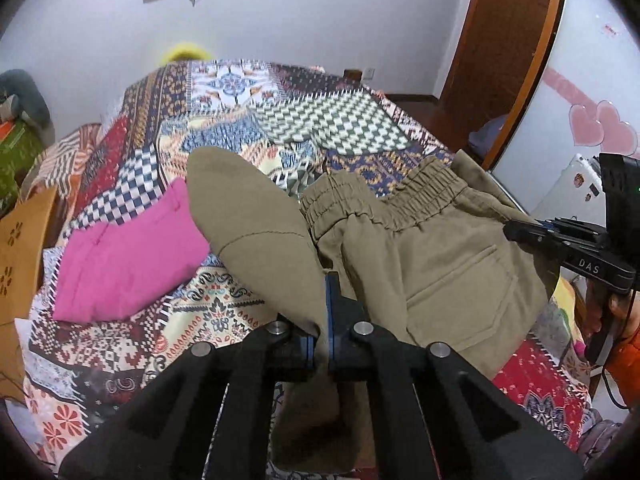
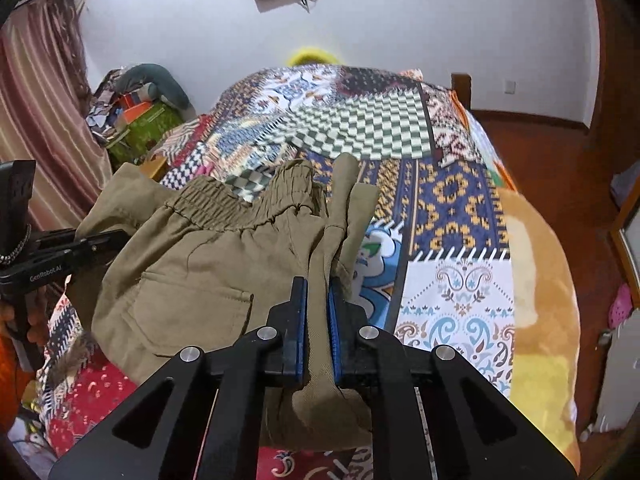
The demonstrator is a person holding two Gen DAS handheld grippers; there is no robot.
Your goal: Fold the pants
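Khaki cloth is the matter here: the pants [image 1: 420, 248] hang lifted over the bed [image 1: 224, 120], the elastic waistband [image 1: 384, 200] stretched between the two claws. The left claw [image 1: 323, 320] is clenched on one fold of the pants, and the right claw [image 2: 318, 320] is clenched on the other side of the same pants. To do this step well, I think both claws should keep equal height and tension, so the back pocket [image 2: 192, 312] side stays flat and the edges meet before the pants are lowered. Beside the pants, on the patchwork bedcover, lies a folded pink garment [image 1: 128, 256]. Beyond the bed stand a white wall and a brown wooden door [image 1: 508, 40].
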